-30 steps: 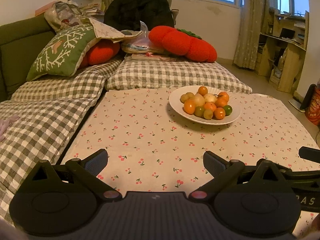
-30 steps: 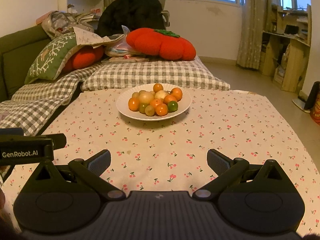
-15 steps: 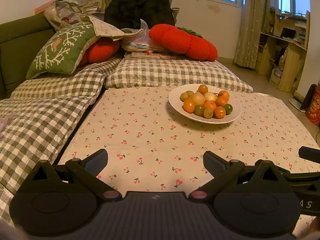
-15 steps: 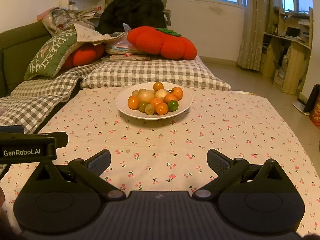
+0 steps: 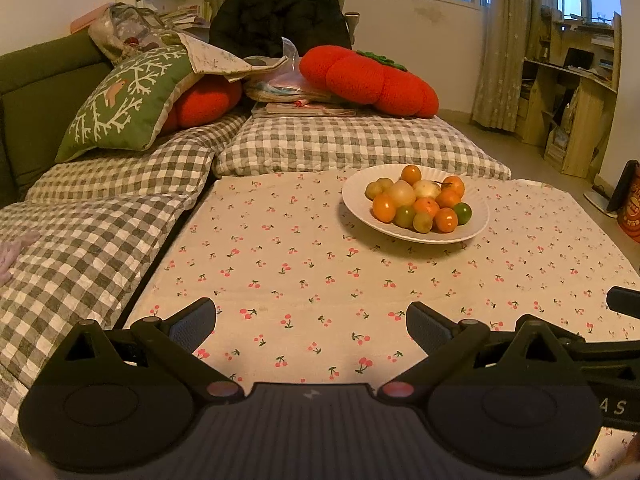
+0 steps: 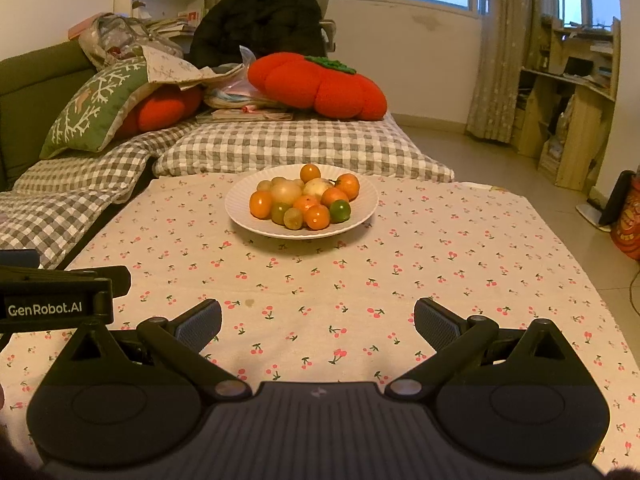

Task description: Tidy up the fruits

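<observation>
A white plate (image 5: 476, 222) (image 6: 368, 204) holds a heap of several small fruits (image 5: 418, 206) (image 6: 306, 202): orange, green, yellowish and pale ones. It rests toward the far side of a table under a cherry-print cloth (image 5: 304, 268) (image 6: 360, 280). My left gripper (image 5: 311, 318) is open with nothing between its fingers, well short of the plate and to its left. My right gripper (image 6: 318, 316) is also open and empty, hovering over the near part of the cloth, facing the plate. The left gripper's body (image 6: 60, 296) shows at the left edge of the right wrist view.
A sofa with grey checked cushions (image 5: 100, 224) runs along the table's left and far sides. On it lie a green pillow (image 5: 128, 100), red pumpkin-shaped cushions (image 5: 368, 80) and a dark coat (image 5: 280, 8). Wooden shelves (image 5: 576, 92) stand at the right.
Both views have shifted slightly; the plate sits a touch nearer and lower in frame. Both grippers have stayed open and empty.
</observation>
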The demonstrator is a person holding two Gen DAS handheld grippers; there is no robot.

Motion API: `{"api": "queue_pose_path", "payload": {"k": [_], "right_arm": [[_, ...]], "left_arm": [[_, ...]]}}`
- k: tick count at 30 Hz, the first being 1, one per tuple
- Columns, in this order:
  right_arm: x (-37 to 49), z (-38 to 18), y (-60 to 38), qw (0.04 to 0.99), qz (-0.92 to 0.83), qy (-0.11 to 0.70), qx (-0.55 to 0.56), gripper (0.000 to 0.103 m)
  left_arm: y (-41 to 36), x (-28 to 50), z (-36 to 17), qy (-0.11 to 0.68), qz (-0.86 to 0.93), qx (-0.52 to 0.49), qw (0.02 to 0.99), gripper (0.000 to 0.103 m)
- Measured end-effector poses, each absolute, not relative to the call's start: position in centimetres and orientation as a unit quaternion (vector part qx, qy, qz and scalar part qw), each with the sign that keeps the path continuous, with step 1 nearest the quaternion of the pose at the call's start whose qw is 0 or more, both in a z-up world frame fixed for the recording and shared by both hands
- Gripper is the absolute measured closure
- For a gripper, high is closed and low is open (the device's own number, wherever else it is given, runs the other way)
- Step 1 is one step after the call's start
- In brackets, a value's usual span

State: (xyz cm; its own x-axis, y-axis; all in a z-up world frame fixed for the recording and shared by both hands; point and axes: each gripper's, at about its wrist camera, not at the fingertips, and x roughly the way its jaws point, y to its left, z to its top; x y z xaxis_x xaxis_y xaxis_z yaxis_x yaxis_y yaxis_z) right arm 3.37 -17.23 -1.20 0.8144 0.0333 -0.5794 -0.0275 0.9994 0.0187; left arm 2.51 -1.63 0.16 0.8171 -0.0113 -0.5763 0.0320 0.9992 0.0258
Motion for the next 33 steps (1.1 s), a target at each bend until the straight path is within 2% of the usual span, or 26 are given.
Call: {"api": "queue_pose_path", "payload": {"k": [33], "right_arm": [[3.42,-1.28,-17.2,0.952,0.012,0.307,0.004,0.0]], "left_arm": [[-1.68,2.53,-0.04,0.31,-0.008,0.01,0.951,0.01]]}}
